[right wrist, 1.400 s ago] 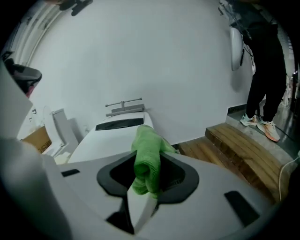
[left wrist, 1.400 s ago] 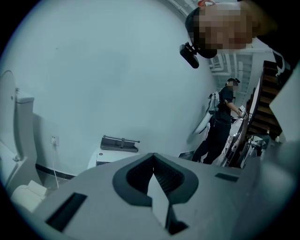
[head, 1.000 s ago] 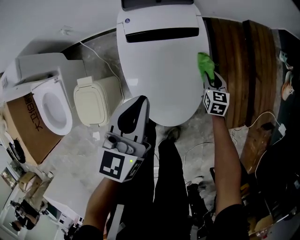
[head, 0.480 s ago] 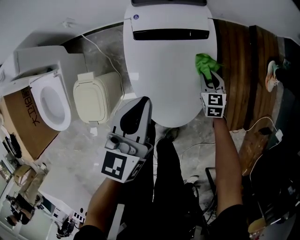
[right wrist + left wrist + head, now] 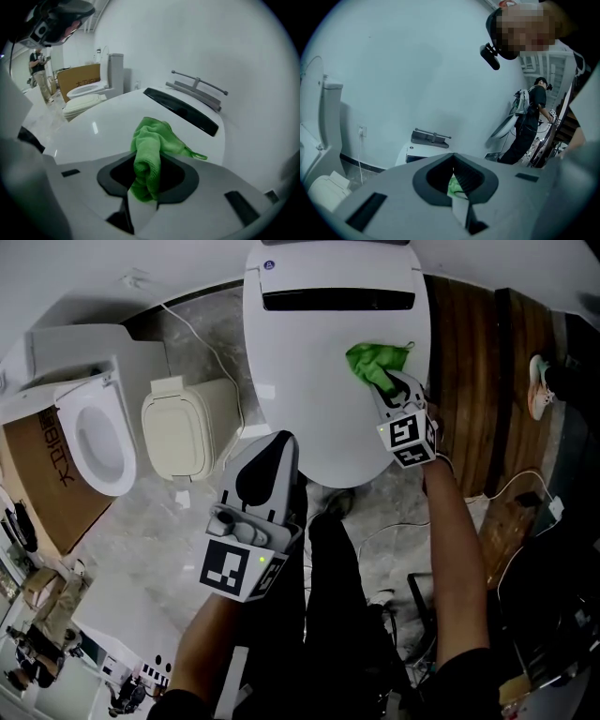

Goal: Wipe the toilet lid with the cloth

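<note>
The white toilet lid [image 5: 314,399] lies closed at top centre of the head view, with a dark slot near its hinge. A green cloth [image 5: 373,362] rests bunched on the lid's right half. My right gripper [image 5: 391,390] is shut on the cloth and presses it onto the lid. In the right gripper view the cloth [image 5: 152,140] runs from between the jaws of the right gripper [image 5: 146,180] out over the glossy lid [image 5: 103,129]. My left gripper [image 5: 267,460] hovers above the lid's front edge, shut and holding nothing. In its own view the left gripper [image 5: 453,164] points towards the wall.
A second toilet [image 5: 94,442] with its seat raised and a cream lid [image 5: 183,437] stand at the left beside a cardboard box [image 5: 37,488]. Dark wooden boards [image 5: 478,371], a shoe [image 5: 542,385] and cables [image 5: 525,488] lie at the right. A person [image 5: 532,119] stands in the background.
My right gripper has dragged the green cloth leftward from the lid's right edge onto its right half. The left gripper has barely moved.
</note>
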`<state>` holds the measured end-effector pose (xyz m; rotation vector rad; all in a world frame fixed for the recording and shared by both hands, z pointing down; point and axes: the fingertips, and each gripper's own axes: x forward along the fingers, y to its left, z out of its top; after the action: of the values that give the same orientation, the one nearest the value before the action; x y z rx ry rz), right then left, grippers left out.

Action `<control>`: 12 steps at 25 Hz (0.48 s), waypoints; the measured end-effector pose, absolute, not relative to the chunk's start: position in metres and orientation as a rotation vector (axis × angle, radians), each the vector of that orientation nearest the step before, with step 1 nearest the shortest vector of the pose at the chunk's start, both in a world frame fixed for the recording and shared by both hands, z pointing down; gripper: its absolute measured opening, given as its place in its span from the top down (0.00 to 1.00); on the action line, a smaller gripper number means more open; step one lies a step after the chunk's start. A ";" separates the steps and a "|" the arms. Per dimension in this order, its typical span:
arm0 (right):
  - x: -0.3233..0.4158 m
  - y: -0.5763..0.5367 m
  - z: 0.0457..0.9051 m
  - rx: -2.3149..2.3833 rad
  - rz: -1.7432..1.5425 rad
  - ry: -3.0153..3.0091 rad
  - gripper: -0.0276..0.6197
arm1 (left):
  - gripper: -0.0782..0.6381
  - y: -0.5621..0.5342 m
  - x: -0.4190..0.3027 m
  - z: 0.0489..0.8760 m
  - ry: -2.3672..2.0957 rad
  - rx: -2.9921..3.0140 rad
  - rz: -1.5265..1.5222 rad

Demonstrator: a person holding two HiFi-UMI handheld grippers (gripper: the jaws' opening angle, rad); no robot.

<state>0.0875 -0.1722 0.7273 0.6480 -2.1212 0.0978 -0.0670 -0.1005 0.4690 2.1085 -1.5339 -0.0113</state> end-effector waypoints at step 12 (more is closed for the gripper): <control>0.066 -0.052 0.741 0.335 -0.089 -2.132 0.76 | 0.88 -0.046 -0.060 0.462 -1.562 2.102 -0.040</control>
<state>0.0661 -0.0524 0.7410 0.3349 -2.1318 -0.0892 -0.0596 -0.0463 0.4624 2.1019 -1.5619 -0.0397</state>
